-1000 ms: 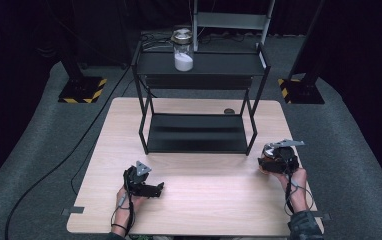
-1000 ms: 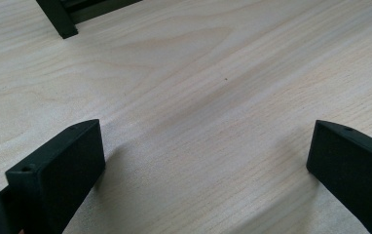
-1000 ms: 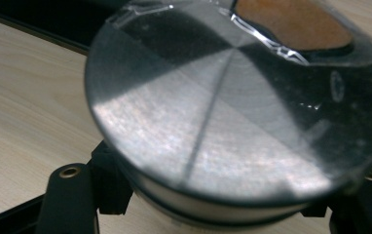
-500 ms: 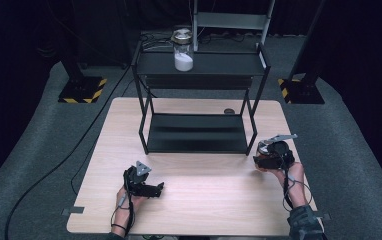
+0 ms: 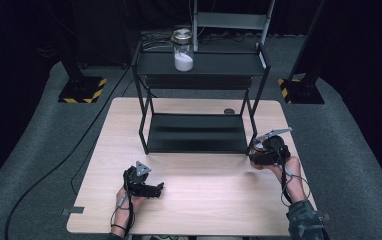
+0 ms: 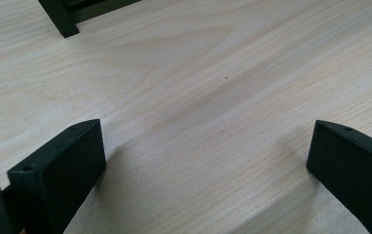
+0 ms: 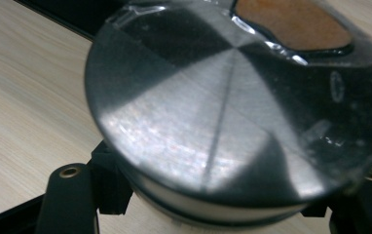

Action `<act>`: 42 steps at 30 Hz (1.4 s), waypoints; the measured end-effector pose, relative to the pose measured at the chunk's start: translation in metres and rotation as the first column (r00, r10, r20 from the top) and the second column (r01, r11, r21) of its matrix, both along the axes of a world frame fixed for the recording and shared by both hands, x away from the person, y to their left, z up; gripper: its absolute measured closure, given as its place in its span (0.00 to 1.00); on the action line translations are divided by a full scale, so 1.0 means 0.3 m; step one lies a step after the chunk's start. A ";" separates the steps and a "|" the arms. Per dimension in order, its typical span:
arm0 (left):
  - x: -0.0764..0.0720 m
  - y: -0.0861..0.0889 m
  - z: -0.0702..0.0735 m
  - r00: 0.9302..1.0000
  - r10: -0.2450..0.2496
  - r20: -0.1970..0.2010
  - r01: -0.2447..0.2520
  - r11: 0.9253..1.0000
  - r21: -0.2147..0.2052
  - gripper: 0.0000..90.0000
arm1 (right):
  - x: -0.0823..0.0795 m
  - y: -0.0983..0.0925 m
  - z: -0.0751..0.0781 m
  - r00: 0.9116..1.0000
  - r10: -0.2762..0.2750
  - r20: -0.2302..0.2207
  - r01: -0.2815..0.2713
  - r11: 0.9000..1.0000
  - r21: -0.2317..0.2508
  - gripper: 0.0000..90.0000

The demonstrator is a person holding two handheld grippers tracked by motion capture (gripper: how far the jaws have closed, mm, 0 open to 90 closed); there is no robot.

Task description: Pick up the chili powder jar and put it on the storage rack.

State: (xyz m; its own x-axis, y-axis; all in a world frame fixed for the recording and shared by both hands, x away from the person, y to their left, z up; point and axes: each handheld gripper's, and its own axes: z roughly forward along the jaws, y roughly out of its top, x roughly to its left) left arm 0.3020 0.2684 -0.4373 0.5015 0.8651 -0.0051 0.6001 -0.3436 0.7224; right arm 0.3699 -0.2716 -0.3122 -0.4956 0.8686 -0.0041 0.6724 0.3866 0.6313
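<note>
Gripping a metal-lidded jar (image 7: 232, 112) between its jaws, the right tool (image 5: 268, 150) is held beside the black shelf (image 5: 196, 132); the left tool (image 5: 144, 184) is seen released over the counter (image 6: 213, 87).

bare table (image 5: 204, 195) before black rack (image 5: 196, 100)

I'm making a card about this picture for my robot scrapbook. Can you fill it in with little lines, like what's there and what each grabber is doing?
Table: light wooden table
Rack: black two-level shelf rack at the table's far side
On top shelf: glass jar with white powder in the bottom
Left gripper: left gripper low over the table, jaws wide apart, holding nothing
Right gripper: right gripper by the rack's front right leg, jaws shut on a jar with a shiny metal lid
Small extra: dark round thing on the table behind the rack, too small to identify
</note>
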 end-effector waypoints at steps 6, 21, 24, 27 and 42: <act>0.000 0.000 0.000 1.000 -0.001 0.000 0.001 1.000 0.001 0.00 | 0.020 0.020 0.022 0.999 0.032 -0.010 -0.032 0.999 -0.004 0.35; 0.000 0.000 0.001 1.000 -0.001 0.000 0.001 1.000 0.001 0.00 | 0.076 0.071 0.080 0.996 0.090 -0.025 -0.090 0.996 -0.013 0.35; 0.000 0.000 0.000 1.000 -0.001 0.000 0.001 1.000 0.001 0.00 | 0.088 0.078 0.086 0.995 0.098 -0.035 -0.099 0.995 -0.013 0.35; 0.000 0.000 0.000 1.000 -0.001 0.000 0.001 1.000 0.001 0.00 | 0.100 0.088 0.096 0.994 0.105 -0.040 -0.106 0.994 -0.018 0.35; 0.000 0.000 0.000 1.000 0.000 0.000 0.000 1.000 0.001 0.00 | 0.139 0.114 0.158 0.991 0.132 -0.032 -0.133 0.991 -0.025 0.35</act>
